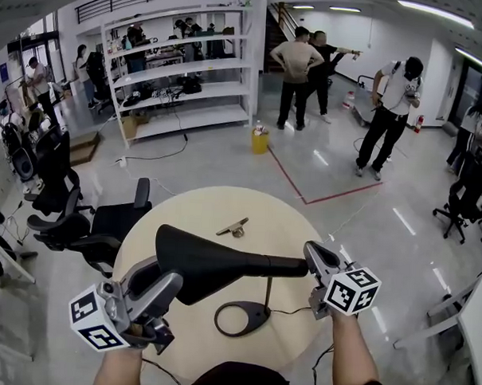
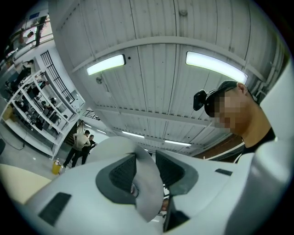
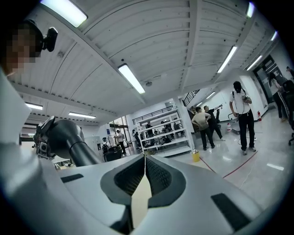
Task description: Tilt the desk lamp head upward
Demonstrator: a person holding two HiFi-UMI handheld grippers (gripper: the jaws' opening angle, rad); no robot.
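A black desk lamp stands on the round beige table. Its broad head lies about level above the ring-shaped base. My left gripper is at the head's left end, low and angled up. Its jaws stand apart, and in the left gripper view the left gripper faces the ceiling with no lamp part between the pads. My right gripper sits at the head's narrow right end, jaws shut on nothing. In the right gripper view the right gripper has the lamp's black neck just to its left.
A small metal piece lies on the table's far side. The lamp's cable runs right from the base. Black office chairs crowd the table's left. White shelving, a yellow container and several people stand farther off.
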